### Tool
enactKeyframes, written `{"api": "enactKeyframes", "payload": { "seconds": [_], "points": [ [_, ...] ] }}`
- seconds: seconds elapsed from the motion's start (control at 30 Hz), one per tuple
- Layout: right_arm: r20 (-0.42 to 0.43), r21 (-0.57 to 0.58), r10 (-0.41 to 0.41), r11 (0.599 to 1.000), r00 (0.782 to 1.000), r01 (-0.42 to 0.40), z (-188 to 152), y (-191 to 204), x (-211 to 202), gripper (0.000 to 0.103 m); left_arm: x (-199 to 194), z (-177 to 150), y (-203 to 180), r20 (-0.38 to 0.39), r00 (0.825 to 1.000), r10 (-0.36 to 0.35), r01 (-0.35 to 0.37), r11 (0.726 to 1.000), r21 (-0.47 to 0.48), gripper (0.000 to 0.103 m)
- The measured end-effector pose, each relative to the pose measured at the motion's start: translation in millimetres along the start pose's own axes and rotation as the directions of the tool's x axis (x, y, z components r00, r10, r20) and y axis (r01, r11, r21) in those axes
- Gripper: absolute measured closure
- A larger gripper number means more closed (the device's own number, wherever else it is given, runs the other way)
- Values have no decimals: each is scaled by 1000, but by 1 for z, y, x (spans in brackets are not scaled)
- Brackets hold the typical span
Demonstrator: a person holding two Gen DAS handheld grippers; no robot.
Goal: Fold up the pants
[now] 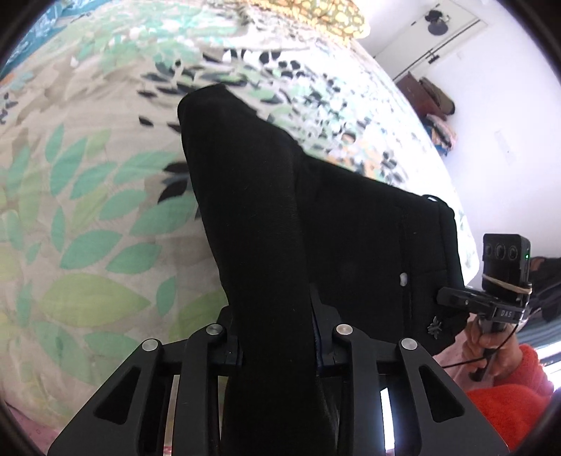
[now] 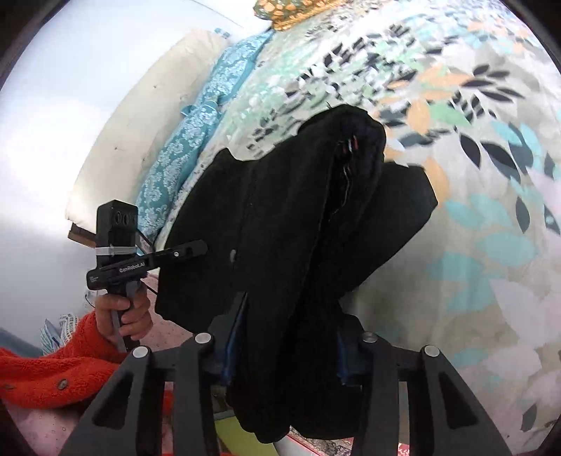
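The black pants hang lifted above a leaf-print bedspread. My left gripper is shut on a bunched fold of the pants, which drapes over its fingers and hides the tips. The right gripper also shows in the left wrist view, at the waistband edge on the right. In the right wrist view my right gripper is shut on the pants, cloth hanging down between the fingers. The left gripper shows there at the pants' left edge.
The bed fills most of both views. A teal patterned cloth and a white pillow lie along its far side. A yellow-orange cushion sits at the head. White wall and a door stand beyond the bed.
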State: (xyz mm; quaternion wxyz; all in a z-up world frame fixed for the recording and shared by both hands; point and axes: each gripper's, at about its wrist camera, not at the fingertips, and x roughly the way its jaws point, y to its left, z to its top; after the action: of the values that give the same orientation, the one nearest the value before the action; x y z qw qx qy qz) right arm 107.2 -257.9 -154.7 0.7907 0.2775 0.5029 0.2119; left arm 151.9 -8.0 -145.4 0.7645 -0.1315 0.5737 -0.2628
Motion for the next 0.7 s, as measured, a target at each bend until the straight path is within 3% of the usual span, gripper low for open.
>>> {"api": "enactKeyframes", "payload": {
  "seconds": [0.13,0.3,0.4,0.43,0.47,0.5,0.57,0.67,0.7],
  "points": [
    [29,-68,-4,998,1000,6,51,14,-5,62,-9,41,-2,44,999,-11,11,1000,0,78],
    [69,-128,-44,990,997,52,143,11,-2,62,-11,126,-8,146,989,33,-36,999,23,78],
    [124,-112,-122,984,985,136,188,-1,6,61,6,171,-7,200,976,83,-90,996,27,72],
    [131,-98,-171,978,976,184,197,-6,13,53,15,180,-4,201,973,115,-121,992,21,66],
    [129,-75,-266,958,955,277,201,-13,17,35,25,186,1,198,964,176,-179,984,-3,52],
    [125,-53,-350,932,928,359,202,-20,20,27,33,186,7,197,949,246,-244,969,-33,42],
    [124,-22,-453,888,883,459,187,-30,17,23,41,173,19,202,916,346,-338,938,-73,37],
    [174,-27,-519,847,837,531,143,-23,0,19,31,135,30,231,884,406,-400,913,-74,32],
    [199,-37,-532,835,823,549,126,-16,-6,15,27,123,31,255,859,445,-443,894,-66,28]
  ]
}}
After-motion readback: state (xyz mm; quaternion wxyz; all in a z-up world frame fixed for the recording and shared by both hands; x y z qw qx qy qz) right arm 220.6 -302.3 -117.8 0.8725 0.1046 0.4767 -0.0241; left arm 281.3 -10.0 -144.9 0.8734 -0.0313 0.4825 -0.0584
